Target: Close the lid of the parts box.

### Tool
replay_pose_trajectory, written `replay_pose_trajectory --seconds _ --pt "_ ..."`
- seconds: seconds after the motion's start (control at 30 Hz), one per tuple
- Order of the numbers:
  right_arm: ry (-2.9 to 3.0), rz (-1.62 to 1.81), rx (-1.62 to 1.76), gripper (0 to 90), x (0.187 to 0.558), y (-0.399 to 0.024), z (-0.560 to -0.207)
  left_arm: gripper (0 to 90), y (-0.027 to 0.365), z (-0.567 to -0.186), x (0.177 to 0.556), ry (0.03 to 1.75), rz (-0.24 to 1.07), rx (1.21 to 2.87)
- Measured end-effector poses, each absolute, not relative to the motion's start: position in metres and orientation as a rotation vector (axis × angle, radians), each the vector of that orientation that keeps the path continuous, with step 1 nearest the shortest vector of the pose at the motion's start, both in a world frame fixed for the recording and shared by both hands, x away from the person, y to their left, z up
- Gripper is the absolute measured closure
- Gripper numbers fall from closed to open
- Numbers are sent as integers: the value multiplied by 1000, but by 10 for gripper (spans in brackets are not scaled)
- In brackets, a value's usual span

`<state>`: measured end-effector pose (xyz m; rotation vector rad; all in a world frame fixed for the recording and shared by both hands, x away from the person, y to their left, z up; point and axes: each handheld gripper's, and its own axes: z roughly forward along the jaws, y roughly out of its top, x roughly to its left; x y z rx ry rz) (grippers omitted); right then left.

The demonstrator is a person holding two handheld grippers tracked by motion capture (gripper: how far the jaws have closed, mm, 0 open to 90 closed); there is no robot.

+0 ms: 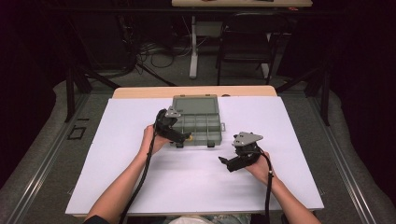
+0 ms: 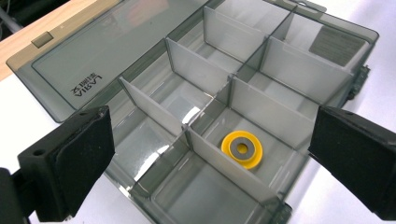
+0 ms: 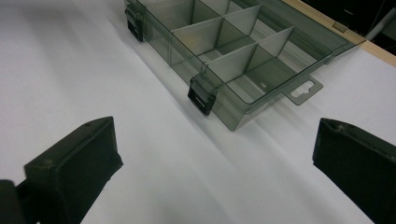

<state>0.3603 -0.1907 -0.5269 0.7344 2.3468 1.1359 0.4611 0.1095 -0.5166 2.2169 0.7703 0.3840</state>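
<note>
Because the yellow washer [image 2: 241, 149] already lay flat in a front compartment of the open organizer box [image 2: 299, 70], I held my left gripper [image 2: 210, 154] over it with jaws apart, while my right gripper [image 3: 212, 168], jaws likewise spread and empty, waited over the white tabletop [image 3: 70, 70] beside the box's latches, clear of the work.

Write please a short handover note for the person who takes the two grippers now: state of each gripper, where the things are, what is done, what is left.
Left gripper: open, holding nothing, hovering over the near-left end of the organizer box.
Right gripper: open, holding nothing, over the white table, to the right of the box and apart from it.
Box: open, lid laid flat behind.
Yellow ring: lies flat in one compartment of the near row.
Done: the ring is in the box.
Left, probably: fold the lid down and snap the latches.
</note>
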Motion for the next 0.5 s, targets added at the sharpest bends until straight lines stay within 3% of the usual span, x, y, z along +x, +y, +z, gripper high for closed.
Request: replay_pose_trajectory --seconds 0.37,0.43,0.5 --pt "2347 1139 741 0 360 -191 -527 0 101 -523 469 779 362 2224" --pt "2347 1139 740 0 360 -191 -527 19 101 -524 470 784 367 2232" --pt "2348 1136 739 0 361 -191 -527 107 103 -524 471 784 361 2229"
